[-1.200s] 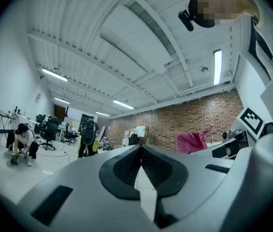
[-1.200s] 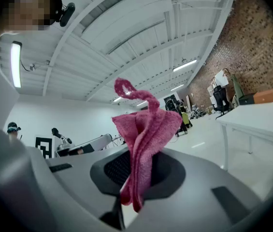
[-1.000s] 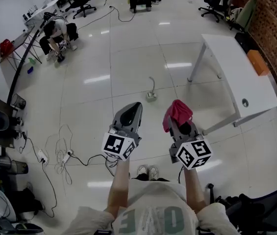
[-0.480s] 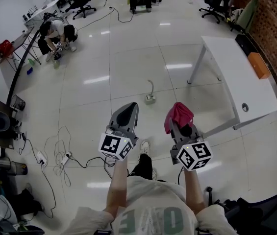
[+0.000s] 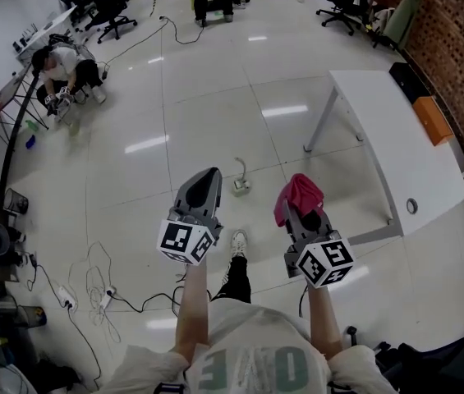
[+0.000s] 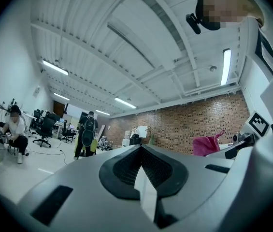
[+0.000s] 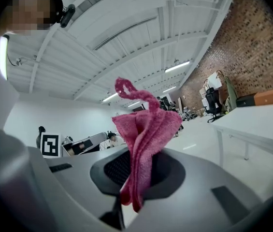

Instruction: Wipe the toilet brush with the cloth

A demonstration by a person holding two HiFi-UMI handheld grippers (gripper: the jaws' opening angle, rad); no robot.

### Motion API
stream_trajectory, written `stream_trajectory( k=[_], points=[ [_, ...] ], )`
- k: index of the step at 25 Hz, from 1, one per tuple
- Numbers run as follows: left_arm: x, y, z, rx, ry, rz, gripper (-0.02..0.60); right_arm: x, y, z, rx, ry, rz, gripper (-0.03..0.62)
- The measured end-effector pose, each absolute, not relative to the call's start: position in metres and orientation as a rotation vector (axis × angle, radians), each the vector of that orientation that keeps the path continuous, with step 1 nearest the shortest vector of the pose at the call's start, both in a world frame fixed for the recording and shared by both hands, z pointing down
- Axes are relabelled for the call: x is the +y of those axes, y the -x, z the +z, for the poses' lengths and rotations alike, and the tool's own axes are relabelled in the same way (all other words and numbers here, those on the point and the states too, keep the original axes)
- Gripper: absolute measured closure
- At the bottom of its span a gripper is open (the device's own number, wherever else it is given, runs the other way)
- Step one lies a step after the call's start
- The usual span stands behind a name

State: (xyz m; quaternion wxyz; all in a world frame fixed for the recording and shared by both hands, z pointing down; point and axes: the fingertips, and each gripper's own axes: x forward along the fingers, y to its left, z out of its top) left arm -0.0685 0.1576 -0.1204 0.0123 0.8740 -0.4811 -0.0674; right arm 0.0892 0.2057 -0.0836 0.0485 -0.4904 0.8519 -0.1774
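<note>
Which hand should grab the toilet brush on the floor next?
Probably the left gripper: its fingers are shut and empty, while the right gripper pinches the pink cloth. The toilet brush stands ahead, between both.

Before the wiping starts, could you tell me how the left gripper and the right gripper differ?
The left gripper is shut on nothing, while the right gripper is shut on a pink cloth that sticks up from its jaws. In the head view the left gripper angles rightward, the right gripper leftward. Both are grey and carry a marker cube.
</note>
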Motion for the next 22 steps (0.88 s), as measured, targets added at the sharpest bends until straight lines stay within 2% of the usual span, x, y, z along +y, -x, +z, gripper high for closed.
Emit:
stream_trajectory(
  k=[9,22],
  points=[
    [-0.042,0.087,-0.149,-1.393,-2.79,-0.284,0.577,0.012,-0.063,-0.108,2.551,1.529,-0.501,0.563],
    [-0.116,0.082,-0.109,-1.407,-2.738,-0.204,0.577,-0.095,-0.048,-0.098,2.648,1.432,-0.526,0.563]
  ],
)
